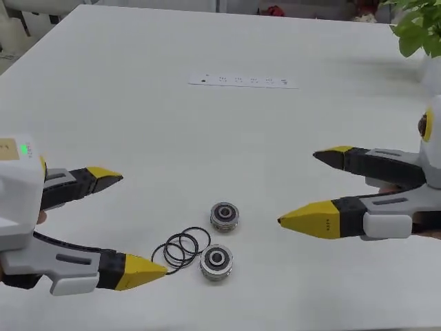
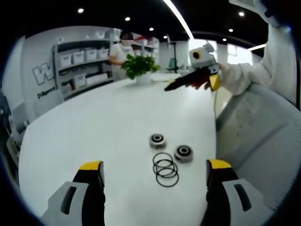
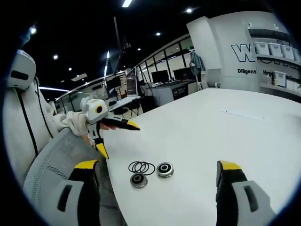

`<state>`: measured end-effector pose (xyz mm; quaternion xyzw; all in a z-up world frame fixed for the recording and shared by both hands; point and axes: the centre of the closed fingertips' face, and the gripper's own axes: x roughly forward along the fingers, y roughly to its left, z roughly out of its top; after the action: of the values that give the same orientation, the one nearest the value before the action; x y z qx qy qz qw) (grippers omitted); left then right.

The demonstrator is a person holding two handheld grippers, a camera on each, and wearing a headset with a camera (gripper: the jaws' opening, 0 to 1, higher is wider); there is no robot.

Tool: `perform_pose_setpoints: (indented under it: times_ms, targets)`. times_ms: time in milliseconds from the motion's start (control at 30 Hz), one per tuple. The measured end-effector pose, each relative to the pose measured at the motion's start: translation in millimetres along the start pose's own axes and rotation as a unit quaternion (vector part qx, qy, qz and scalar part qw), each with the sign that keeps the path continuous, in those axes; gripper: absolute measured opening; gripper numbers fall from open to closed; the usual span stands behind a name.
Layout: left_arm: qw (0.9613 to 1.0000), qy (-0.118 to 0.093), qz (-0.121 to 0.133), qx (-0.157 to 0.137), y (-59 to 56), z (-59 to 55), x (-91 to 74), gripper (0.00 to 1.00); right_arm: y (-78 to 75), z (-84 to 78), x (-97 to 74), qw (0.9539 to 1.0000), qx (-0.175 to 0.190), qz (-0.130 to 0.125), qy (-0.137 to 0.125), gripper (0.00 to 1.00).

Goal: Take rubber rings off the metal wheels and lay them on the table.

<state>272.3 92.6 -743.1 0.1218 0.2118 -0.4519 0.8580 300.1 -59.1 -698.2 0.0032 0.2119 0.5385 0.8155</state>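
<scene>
hovering over the white desk [image 1: 138, 103] with both tools released: left gripper [image 1: 131, 222] at the near left, jaws spread wide and holding nothing; right gripper [image 1: 303, 187] at the right, equally spread and holding nothing. between them, towards the near edge, two metal wheels lying flat: far wheel [image 1: 224, 215] and near wheel [image 1: 216, 263], close together but apart. just left of them, a loose cluster of thin black rubber rings [image 1: 180, 248], overlapping one another, already laid on the desk, with the outermost touching or almost touching the near wheel.

hard to tell from here about any ring left in a wheel groove; worth checking before closing on anything.

likely trouble, as a judgement:
- reaching for the near wheel from the left and sweeping the lower left tip through the ring cluster, scattering or dragging rings, since that tip sits just beside them.
- pinching a wheel by its rounded rim and squeezing it out sideways; smooth metal, small and short, so prone to skidding or rolling towards the near edge.
- knocking one wheel into the other, given the narrow gap between them.
- hooking a thin ring with blunt yellow tips and failing to catch it, or stretching it and letting it snap away.
- clashing the two grippers when converging on the same small spot.
</scene>
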Motion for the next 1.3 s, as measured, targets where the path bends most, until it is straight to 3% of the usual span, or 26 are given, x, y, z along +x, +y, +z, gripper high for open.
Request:
perform_pose_setpoints:
  times_ms: [500, 867, 1300]
  targets:
    - [0.9999, 0.008, -0.006, -0.005, -2.3, -5.8, 2.3, 0.91, 3.0, -42.1, -12.2, 0.9989, 0.024, -0.003, 0.04, 1.0]
    - [0.9996, 0.015, -0.011, -0.021, -4.3, -15.0, 4.6, 0.91, 4.5, -63.4, -16.7, 0.9975, 0.036, -0.004, 0.061, 1.0]
    - [0.9991, 0.024, -0.017, -0.032, -7.0, -23.0, 7.1, 0.92, -0.5, -87.0, -24.4, 0.9954, 0.076, -0.027, 0.053, 1.0]
